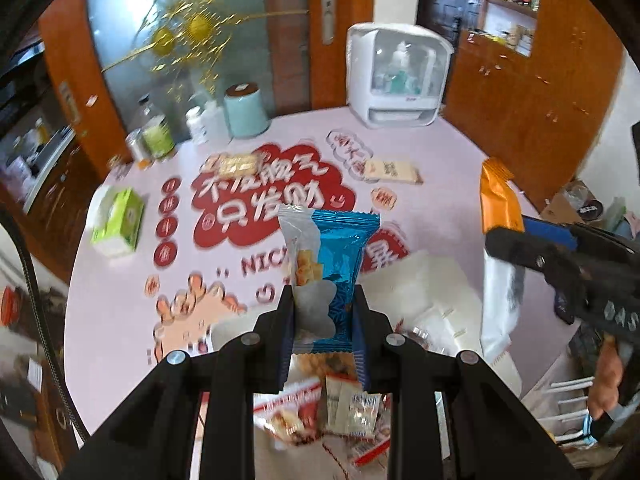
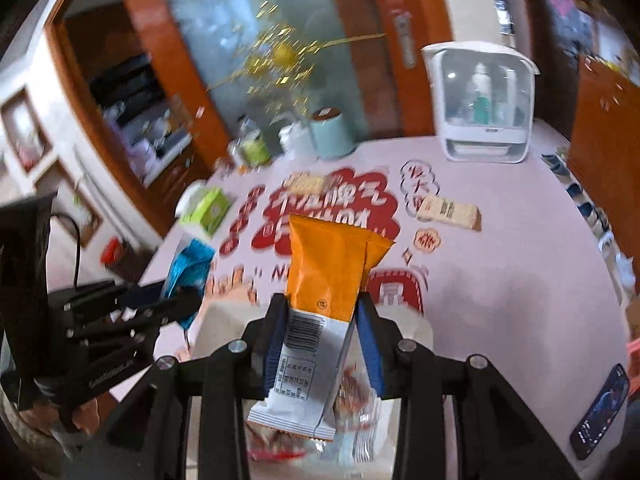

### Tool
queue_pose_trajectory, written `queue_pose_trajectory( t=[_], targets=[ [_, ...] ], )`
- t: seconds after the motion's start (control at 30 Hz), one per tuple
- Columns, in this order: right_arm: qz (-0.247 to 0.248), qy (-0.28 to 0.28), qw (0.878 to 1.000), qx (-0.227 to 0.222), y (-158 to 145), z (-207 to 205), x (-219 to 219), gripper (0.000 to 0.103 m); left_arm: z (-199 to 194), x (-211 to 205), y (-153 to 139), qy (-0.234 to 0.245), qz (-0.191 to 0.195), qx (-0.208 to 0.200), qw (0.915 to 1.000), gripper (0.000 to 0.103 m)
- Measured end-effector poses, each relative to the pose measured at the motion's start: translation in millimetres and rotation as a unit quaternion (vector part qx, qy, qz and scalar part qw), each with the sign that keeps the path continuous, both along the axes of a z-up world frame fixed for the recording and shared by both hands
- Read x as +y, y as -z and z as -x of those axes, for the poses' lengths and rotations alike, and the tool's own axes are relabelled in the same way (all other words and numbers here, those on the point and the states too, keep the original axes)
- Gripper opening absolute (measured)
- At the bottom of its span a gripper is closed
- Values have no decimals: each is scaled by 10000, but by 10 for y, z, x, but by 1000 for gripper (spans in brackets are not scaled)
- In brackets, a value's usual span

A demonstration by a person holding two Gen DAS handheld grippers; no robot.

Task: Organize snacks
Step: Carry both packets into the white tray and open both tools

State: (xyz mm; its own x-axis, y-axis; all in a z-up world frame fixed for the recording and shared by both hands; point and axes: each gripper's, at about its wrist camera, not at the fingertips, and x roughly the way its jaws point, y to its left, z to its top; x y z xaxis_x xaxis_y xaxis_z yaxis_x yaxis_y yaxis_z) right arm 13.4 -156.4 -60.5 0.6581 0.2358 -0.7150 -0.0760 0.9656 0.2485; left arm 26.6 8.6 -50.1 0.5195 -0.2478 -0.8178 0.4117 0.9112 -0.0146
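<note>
My left gripper point(image 1: 323, 308) is shut on a blue and silver snack packet point(image 1: 332, 256), held upright above the table. My right gripper point(image 2: 322, 312) is shut on an orange and white snack packet point(image 2: 320, 296), also lifted. Each gripper shows in the other's view: the right gripper point(image 1: 496, 240) with the orange packet point(image 1: 498, 200) at the right, the left gripper point(image 2: 188, 300) with the blue packet point(image 2: 188, 268) at the left. Below both grippers lies a pile of small snack packets point(image 1: 344, 408) in a white container point(image 1: 424, 280). Two beige snack bars point(image 1: 394, 170) point(image 1: 240, 164) lie farther back on the pink table point(image 1: 448, 184).
At the table's far edge stand a white cabinet-like appliance point(image 1: 396, 76), a mint canister point(image 1: 244, 110) and several bottles and jars point(image 1: 160, 136). A green tissue box point(image 1: 118, 222) sits at the left. A phone point(image 2: 600, 412) lies near the right edge. White chair rails point(image 1: 568, 400) show lower right.
</note>
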Motion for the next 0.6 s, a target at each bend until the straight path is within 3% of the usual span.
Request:
queue_pose_trajectory(
  t=[0.37, 0.43, 0.47, 0.5, 0.6],
  targets=[
    [521, -546, 9940, 798, 503, 161, 324, 39, 250, 155, 521, -489, -172, 556, 9971, 26],
    [701, -565, 9917, 921, 567, 167, 365, 39, 262, 160, 569, -547, -150, 664, 9962, 46],
    [759, -555, 9912, 936, 579, 174, 378, 40, 268, 173, 585, -575, -129, 702, 9958, 71],
    [856, -538, 9904, 944, 592, 186, 399, 41, 295, 190, 588, -646, -55, 700, 9954, 84],
    [902, -535, 9903, 909, 599, 226, 413, 49, 335, 205, 562, -613, 149, 653, 9959, 84]
  ],
)
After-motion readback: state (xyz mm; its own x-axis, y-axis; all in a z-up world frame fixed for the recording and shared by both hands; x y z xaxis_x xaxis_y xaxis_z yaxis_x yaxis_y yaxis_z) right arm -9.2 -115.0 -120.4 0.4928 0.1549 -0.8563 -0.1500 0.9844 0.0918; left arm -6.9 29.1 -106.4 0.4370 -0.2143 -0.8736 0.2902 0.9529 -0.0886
